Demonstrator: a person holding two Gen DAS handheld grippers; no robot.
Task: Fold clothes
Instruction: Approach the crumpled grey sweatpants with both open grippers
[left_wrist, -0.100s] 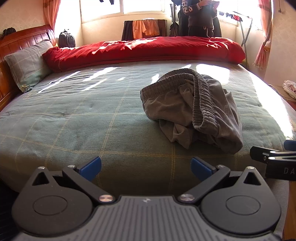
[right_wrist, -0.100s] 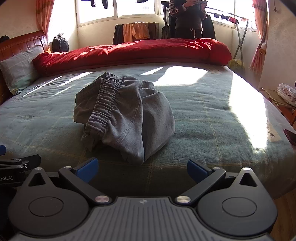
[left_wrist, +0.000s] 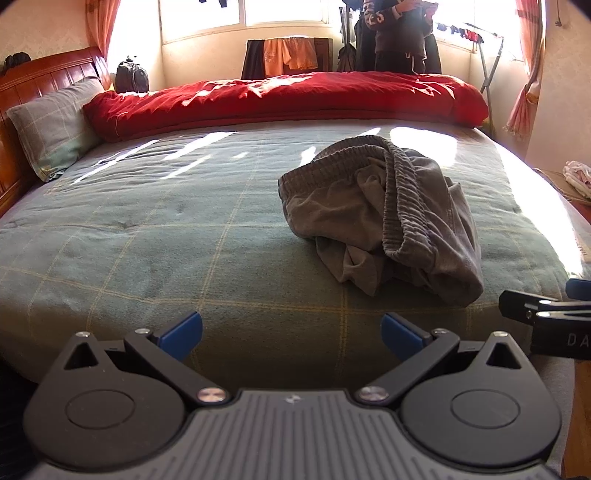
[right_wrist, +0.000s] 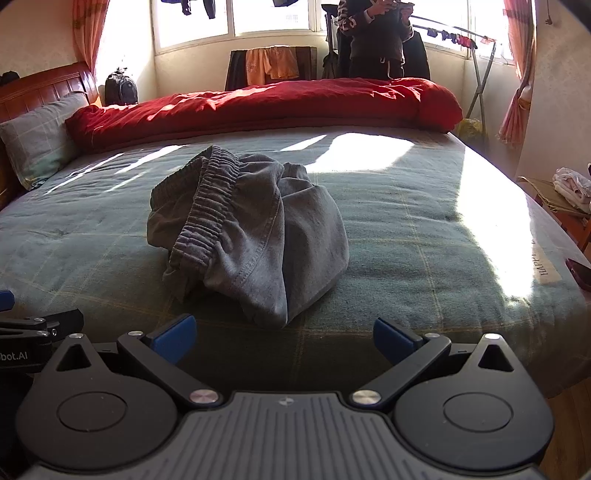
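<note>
A crumpled pair of grey shorts (left_wrist: 384, 218) with a ribbed elastic waistband lies in a heap on the green checked bedspread (left_wrist: 166, 236). In the right wrist view the same grey shorts (right_wrist: 251, 236) sit just ahead and slightly left. My left gripper (left_wrist: 291, 332) is open near the bed's front edge, with the heap ahead to its right and nothing between its blue pads. My right gripper (right_wrist: 284, 334) is open too, short of the heap's nearest fold. Each gripper's side shows in the other's view, the right gripper (left_wrist: 543, 314) at the right edge.
A rolled red duvet (left_wrist: 288, 99) lies across the far side of the bed. A grey pillow (left_wrist: 51, 125) leans on the wooden headboard (left_wrist: 40, 77) at left. A person (right_wrist: 376, 37) stands beyond the bed by the window. Folded clothes (right_wrist: 572, 186) rest on a stand at right.
</note>
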